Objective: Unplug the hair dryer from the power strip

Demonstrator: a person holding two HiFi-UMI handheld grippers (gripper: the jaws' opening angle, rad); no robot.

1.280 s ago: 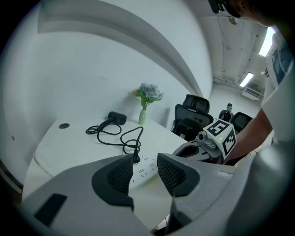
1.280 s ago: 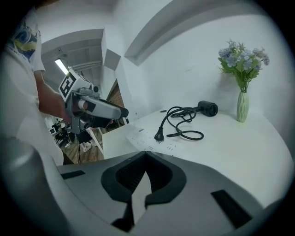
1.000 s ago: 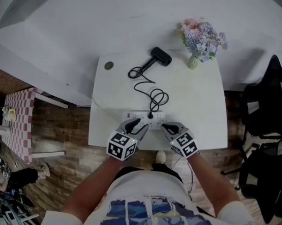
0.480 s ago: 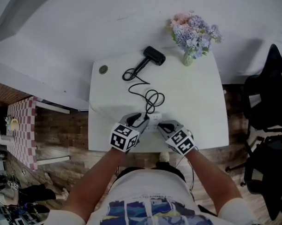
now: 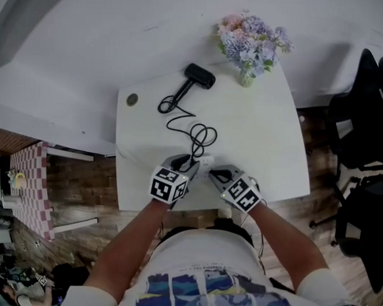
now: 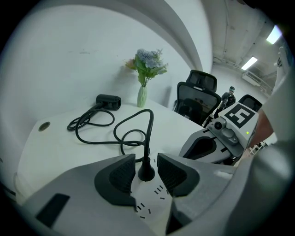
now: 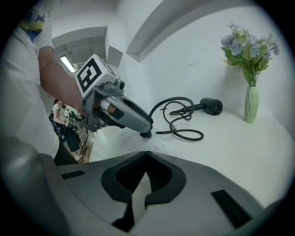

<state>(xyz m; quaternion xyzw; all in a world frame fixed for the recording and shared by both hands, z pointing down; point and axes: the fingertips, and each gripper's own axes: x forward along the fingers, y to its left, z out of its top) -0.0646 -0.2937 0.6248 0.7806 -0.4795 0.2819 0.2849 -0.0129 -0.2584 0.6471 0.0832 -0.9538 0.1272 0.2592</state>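
A black hair dryer (image 5: 198, 75) lies at the back of the white table (image 5: 261, 139), and its cord (image 5: 198, 134) loops forward to a black plug (image 6: 146, 174) standing in the white power strip (image 6: 152, 203). My left gripper (image 6: 146, 162) is open, with one jaw on each side of the plug and a thin gap at both pads. In the head view it sits over the strip (image 5: 204, 163). My right gripper (image 7: 146, 156) is at the strip's right end, its tips together with a white sliver of the strip between the pads.
A vase of flowers (image 5: 246, 76) stands at the table's back right corner. A round cable port (image 5: 132, 99) is at the back left. Black office chairs (image 5: 361, 130) stand to the right. The table's front edge runs just beneath both grippers.
Both grippers have moved forward onto the power strip. The left one now straddles the plug and the right one has come to the strip's right end.
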